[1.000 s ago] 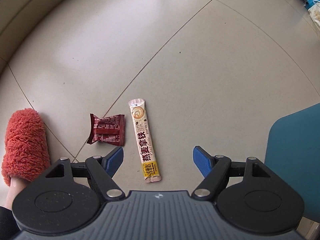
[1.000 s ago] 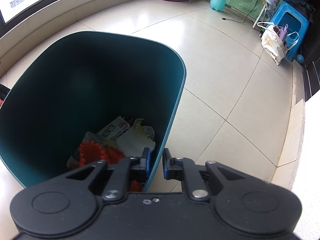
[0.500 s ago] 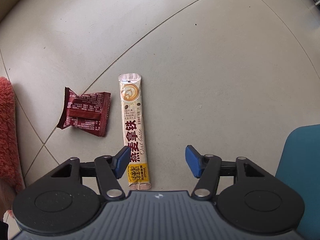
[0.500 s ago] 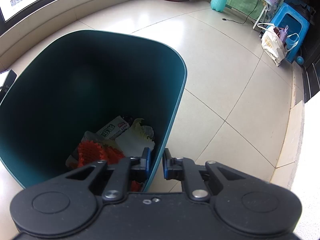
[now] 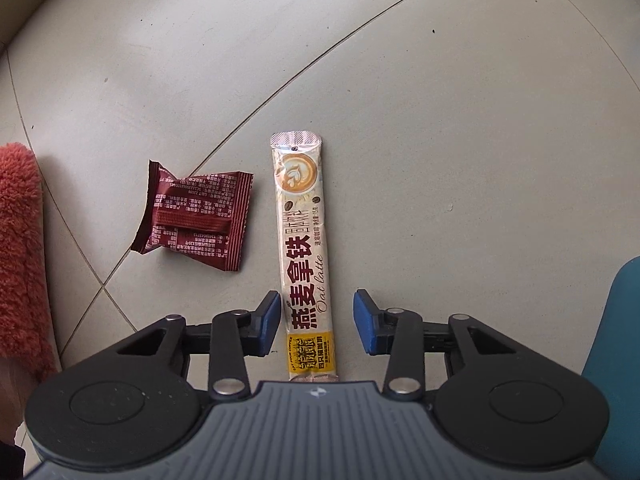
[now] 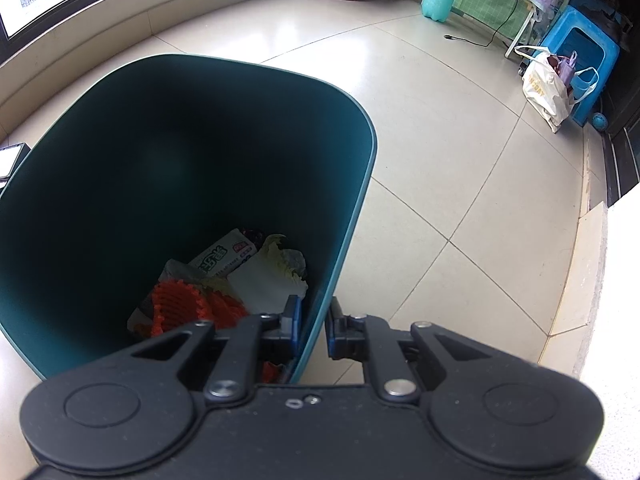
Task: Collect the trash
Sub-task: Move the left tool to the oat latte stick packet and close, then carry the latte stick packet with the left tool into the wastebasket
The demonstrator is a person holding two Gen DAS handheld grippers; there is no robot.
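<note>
- You keep the tall teal plastic bin (image 6: 192,168) pinched by its rim in your right gripper (image 6: 314,330), so it stays close for drops; wrappers already lie at its bottom.
- Your left gripper (image 5: 315,322) points down over the long cream oat-latte sachet (image 5: 305,256) flat on the floor, jaws just closing, pads astride its lower end, not yet touching.
- The crumpled maroon foil wrapper (image 5: 196,216) waits beside the sachet.
</note>
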